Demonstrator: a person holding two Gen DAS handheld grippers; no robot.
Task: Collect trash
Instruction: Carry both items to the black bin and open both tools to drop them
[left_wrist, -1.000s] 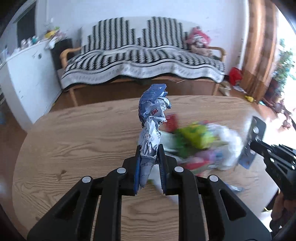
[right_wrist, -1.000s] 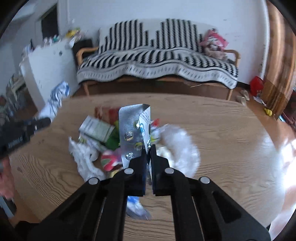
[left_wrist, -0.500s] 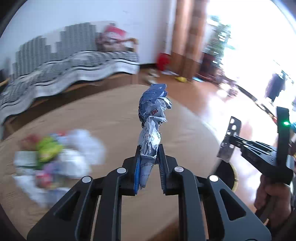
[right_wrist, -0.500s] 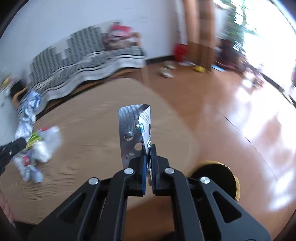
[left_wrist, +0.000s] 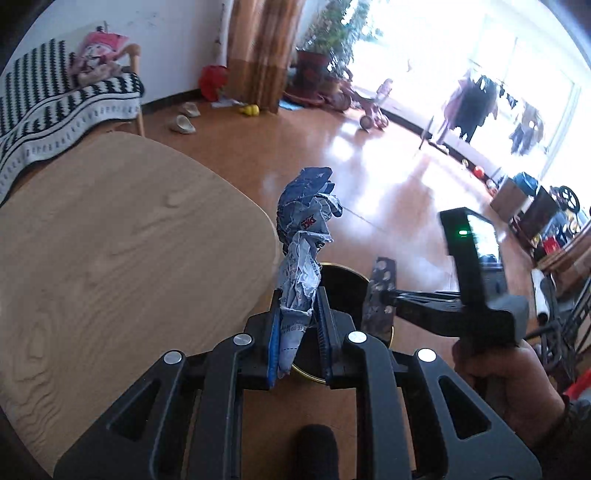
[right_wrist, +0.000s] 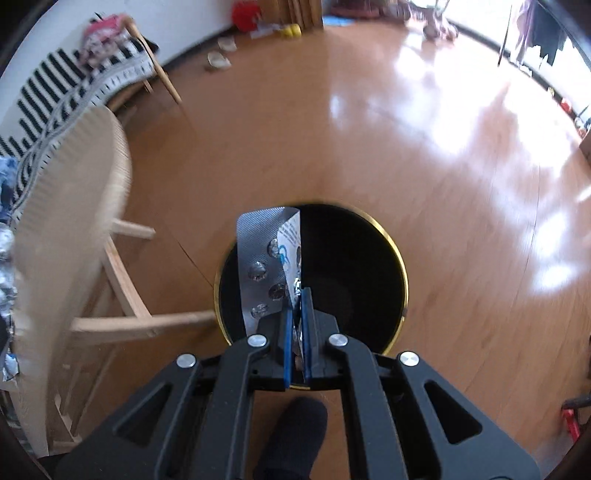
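Crumpled paper is clamped by the left gripper; a blister pack is pinched by the right gripper above the bin.

crumpled paper wrapper, glossy wood floor

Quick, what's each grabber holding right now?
Left gripper: shut on a crumpled wrapper.
Right gripper: shut on an empty pill blister pack.

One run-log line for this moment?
left gripper: shut on crumpled wrapper | right gripper: shut on blister pack | both above bin
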